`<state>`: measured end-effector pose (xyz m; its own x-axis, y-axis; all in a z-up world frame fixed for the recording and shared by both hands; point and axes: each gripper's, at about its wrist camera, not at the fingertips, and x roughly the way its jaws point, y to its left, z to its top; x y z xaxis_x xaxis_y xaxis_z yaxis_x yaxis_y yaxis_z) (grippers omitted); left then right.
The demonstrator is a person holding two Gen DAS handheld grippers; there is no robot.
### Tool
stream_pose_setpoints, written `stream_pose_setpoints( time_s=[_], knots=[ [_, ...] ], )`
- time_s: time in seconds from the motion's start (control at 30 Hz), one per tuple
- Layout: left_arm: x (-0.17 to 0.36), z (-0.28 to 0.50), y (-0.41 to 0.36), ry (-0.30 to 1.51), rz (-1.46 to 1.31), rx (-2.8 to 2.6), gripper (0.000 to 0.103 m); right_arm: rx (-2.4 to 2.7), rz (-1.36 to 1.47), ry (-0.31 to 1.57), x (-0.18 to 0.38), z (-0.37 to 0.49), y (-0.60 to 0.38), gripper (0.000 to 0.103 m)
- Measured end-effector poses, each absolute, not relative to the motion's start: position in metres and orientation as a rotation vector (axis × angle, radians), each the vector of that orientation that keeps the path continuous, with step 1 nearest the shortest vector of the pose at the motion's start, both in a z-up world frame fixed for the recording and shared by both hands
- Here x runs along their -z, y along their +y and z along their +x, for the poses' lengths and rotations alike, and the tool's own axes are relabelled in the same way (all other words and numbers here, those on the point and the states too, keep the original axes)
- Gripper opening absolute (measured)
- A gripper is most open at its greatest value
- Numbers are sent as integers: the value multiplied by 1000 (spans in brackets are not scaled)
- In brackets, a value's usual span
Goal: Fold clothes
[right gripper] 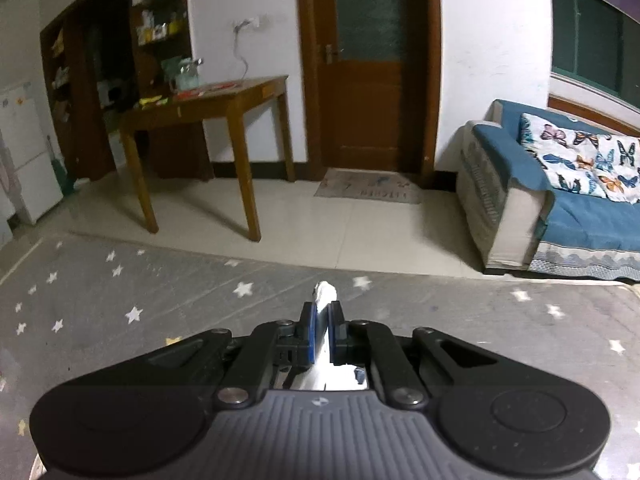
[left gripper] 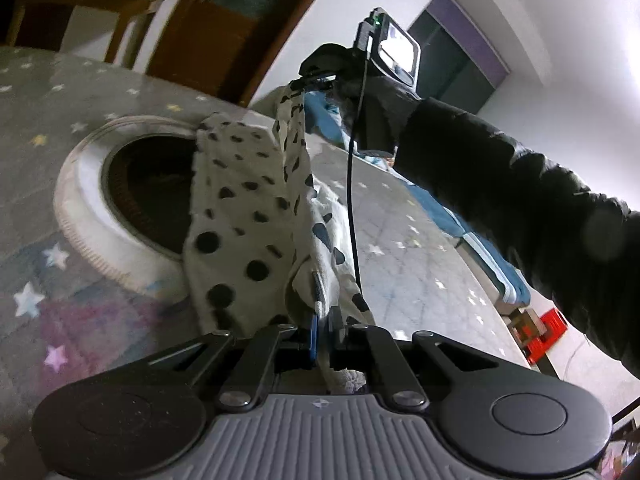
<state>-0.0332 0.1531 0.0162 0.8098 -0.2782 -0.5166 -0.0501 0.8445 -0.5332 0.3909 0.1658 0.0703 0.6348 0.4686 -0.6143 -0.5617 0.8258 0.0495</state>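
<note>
A grey star rug (left gripper: 60, 128) lies beneath a spotted garment (left gripper: 240, 216) stretched in the air between both grippers. The left gripper (left gripper: 323, 322) and right gripper (right gripper: 323, 312) each pinch an edge; keeping the cloth taut and level would help it fold squarely.

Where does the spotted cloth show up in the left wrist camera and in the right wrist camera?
Left wrist view: the spotted cloth fills the centre, stretched from the left gripper at the bottom up to the right gripper near the top.
Right wrist view: only a small white tip of the spotted cloth sticks out between the right gripper's shut fingers, low centre.
Shared landmark: the brown door.
</note>
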Motion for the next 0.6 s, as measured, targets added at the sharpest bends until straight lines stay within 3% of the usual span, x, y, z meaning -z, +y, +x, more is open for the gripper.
stream_pose_setpoints(
  time_s=[0.33,0.6],
  knots=[
    [-4,-39,164,654,-596,62,6,-691,-162,732,-29,381,228,8],
    [2,-39,163,676,-595,47,6,-771,-196,758,-41,371,218,12]
  ],
)
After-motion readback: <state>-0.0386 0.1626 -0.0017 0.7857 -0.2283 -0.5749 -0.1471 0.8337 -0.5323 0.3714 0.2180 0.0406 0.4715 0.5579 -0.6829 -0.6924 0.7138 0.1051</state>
